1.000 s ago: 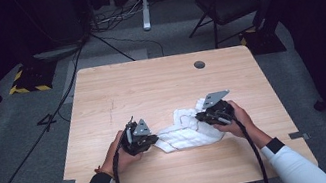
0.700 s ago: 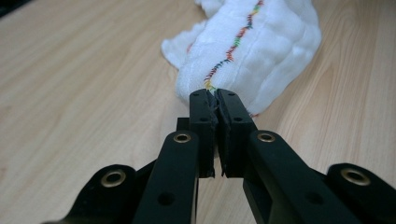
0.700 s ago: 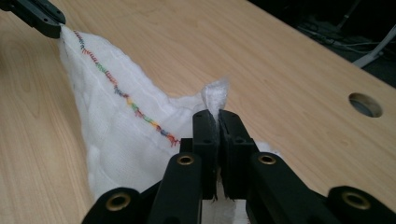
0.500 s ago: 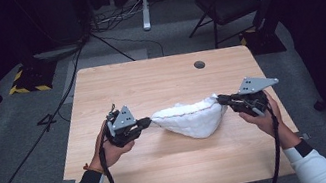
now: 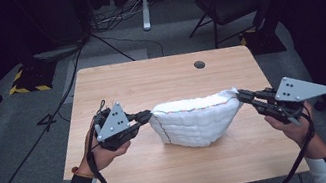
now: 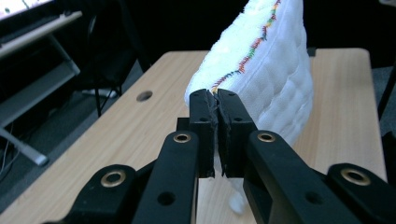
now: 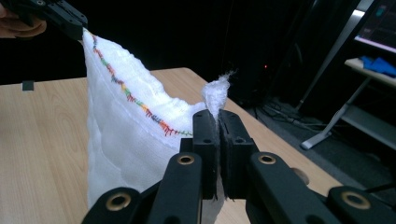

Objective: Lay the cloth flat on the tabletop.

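1. Dark surroundings enclose a pale wooden table (image 5: 159,79), which stands on grey floor; a small round grommet hole (image 5: 199,64) is set into the tabletop toward 1 o'clock in the high view.
2. Beyond the far edge, a dark chair (image 5: 229,1) is seen at 1 o'clock, a white stand leg (image 5: 144,3) at 12 o'clock, and a yellow-and-black striped block (image 5: 27,80) at 10 o'clock, with cables trailing over the floor.
3. A white quilted cloth (image 5: 196,121) is held stretched between the two grippers near the middle of the table; its top edge is drawn almost straight and its body sags below in a rounded pouch.
4. A line of multicoloured stitching (image 6: 252,46) is seen running along the cloth's upper edge.
5. The left gripper (image 5: 147,116) is held at 9 o'clock of the cloth; its jaws are pressed together on the cloth's left corner, as shown close up in the left gripper view (image 6: 217,100).
6. The right gripper (image 5: 240,94) is held at 3 o'clock of the cloth; its jaws are clamped on the opposite corner, and in the right gripper view (image 7: 217,116) a tuft of the cloth is seen sticking up from between them.
7. Whether the cloth's lowest part touches the tabletop cannot be told.
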Tool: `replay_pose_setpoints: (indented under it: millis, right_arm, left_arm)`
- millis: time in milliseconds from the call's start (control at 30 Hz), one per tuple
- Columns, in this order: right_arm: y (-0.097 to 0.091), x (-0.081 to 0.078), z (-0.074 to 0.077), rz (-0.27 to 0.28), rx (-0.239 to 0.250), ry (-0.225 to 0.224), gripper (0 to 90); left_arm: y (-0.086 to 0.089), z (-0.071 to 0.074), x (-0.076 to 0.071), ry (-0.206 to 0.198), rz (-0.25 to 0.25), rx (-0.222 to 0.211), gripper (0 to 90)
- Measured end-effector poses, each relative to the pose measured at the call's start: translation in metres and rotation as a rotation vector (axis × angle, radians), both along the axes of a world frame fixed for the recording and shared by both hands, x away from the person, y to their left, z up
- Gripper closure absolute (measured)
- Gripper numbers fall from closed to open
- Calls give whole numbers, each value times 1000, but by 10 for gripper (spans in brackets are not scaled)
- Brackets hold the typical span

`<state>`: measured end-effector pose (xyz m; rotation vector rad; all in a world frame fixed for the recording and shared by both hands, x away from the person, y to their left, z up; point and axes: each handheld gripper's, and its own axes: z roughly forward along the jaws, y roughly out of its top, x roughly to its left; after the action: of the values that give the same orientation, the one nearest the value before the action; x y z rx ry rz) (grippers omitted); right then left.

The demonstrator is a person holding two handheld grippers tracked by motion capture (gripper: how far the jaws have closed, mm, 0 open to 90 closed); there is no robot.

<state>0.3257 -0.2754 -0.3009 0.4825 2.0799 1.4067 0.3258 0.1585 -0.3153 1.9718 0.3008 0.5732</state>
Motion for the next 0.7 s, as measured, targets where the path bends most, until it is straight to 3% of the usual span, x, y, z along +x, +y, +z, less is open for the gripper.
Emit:
replay_pose_setpoints:
  millis: [233, 367, 467, 567, 700]
  right_arm:
    - [-4, -27, 6, 19, 8, -31, 860]
    - [-4, -36, 3, 15, -1, -36, 860]
    - [-5, -32, 1, -11, -9, -33, 860]
    - [-5, -17, -4, -47, -9, -15, 859]
    - [0, 16, -13, -100, -37, 12, 859]
  left_arm:
    - [1, 15, -26, -56, -32, -5, 854]
    - [-3, 14, -27, -61, -41, 10, 852]
    - [-7, 10, -17, -50, -20, 16, 851]
    - [-11, 4, -1, -35, 3, 33, 852]
    - [-16, -10, 41, 20, 63, 52, 853]
